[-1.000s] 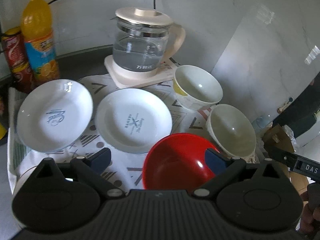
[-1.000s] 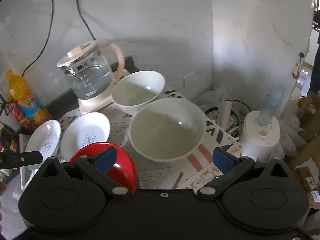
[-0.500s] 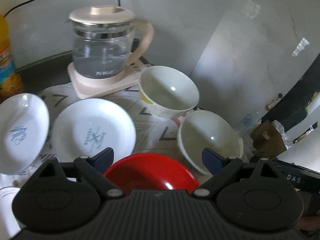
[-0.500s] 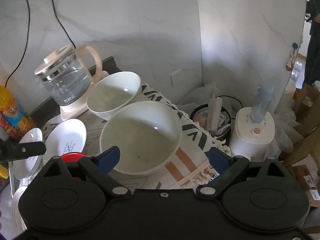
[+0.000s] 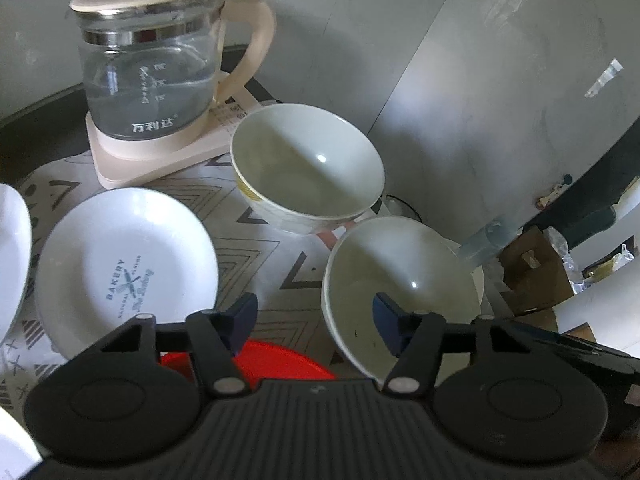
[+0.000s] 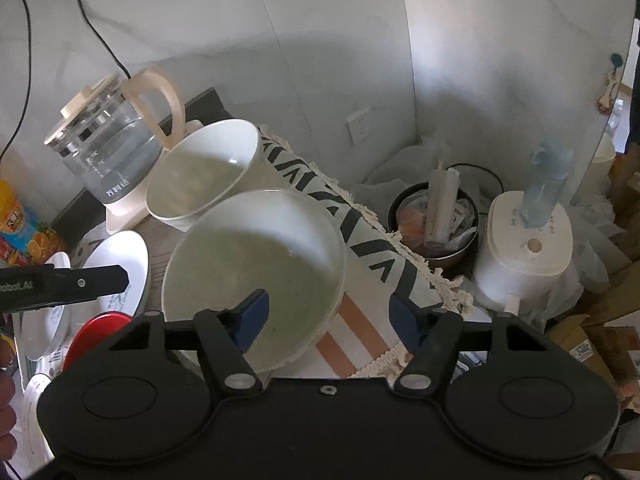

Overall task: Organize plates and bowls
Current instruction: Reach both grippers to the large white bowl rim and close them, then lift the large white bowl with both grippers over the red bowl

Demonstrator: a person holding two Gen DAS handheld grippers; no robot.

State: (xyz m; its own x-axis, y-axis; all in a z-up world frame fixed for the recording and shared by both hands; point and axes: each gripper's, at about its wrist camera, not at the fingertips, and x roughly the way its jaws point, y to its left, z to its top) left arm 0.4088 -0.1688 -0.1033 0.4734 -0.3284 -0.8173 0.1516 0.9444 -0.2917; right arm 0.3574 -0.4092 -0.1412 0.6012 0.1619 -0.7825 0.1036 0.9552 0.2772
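Note:
Two white bowls stand on a patterned cloth: a near bowl (image 5: 400,280) (image 6: 256,264) and a far bowl (image 5: 308,168) (image 6: 204,176) by the kettle. A red bowl (image 5: 280,364) (image 6: 96,336) sits just under my left gripper. A white "Bakery" plate (image 5: 124,272) (image 6: 120,264) lies left of it, with another plate (image 5: 12,256) at the left edge. My left gripper (image 5: 316,324) is open, its right finger over the near bowl's rim. My right gripper (image 6: 326,320) is open, straddling the near bowl's right rim.
A glass kettle (image 5: 148,68) (image 6: 108,144) on a beige base stands at the back by the wall. An orange juice bottle (image 6: 16,220) is at the far left. Off the table's right edge are a dark bin (image 6: 436,220) and a white humidifier (image 6: 528,248).
Both grippers have moved forward and right toward the near white bowl. The red bowl has slid almost under the left gripper, and the right gripper now straddles the near bowl's rim.

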